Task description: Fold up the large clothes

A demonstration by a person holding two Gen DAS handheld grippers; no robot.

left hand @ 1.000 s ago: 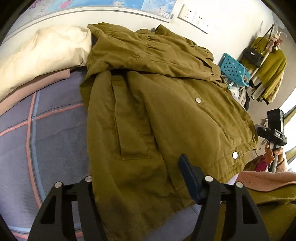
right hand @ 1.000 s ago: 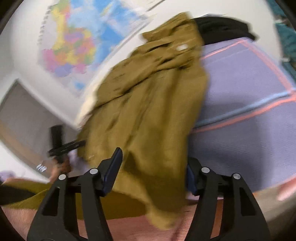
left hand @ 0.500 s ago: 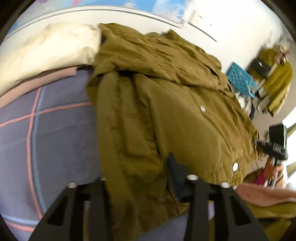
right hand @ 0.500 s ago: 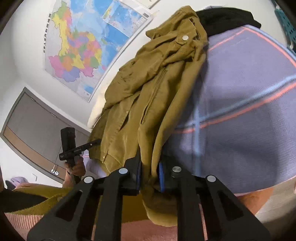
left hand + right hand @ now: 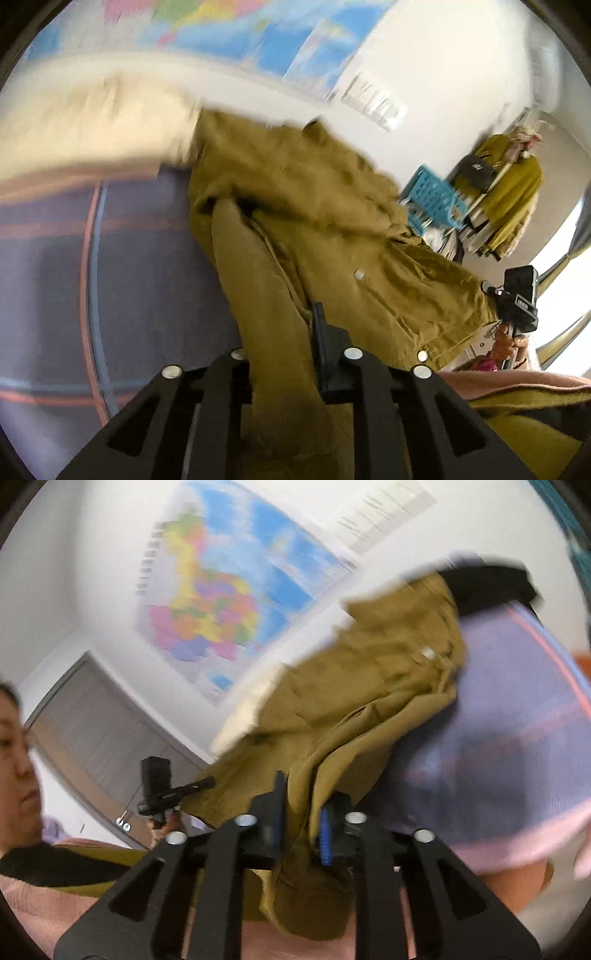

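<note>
My left hand-held gripper [image 5: 280, 347] pinches the olive jacket [image 5: 332, 236] hem; my right hand-held gripper [image 5: 301, 823] clamps another bunched edge. Jacket's lifted off the purple bed [image 5: 147, 280], collar end down.

Each camera sits just behind its own gripper and looks forward along the fingers, very close to the green jacket [image 5: 332, 236]. Both views share the jacket [image 5: 369, 686], the purple bed cover [image 5: 147, 258] and the wall map [image 5: 221, 605] beyond.
</note>
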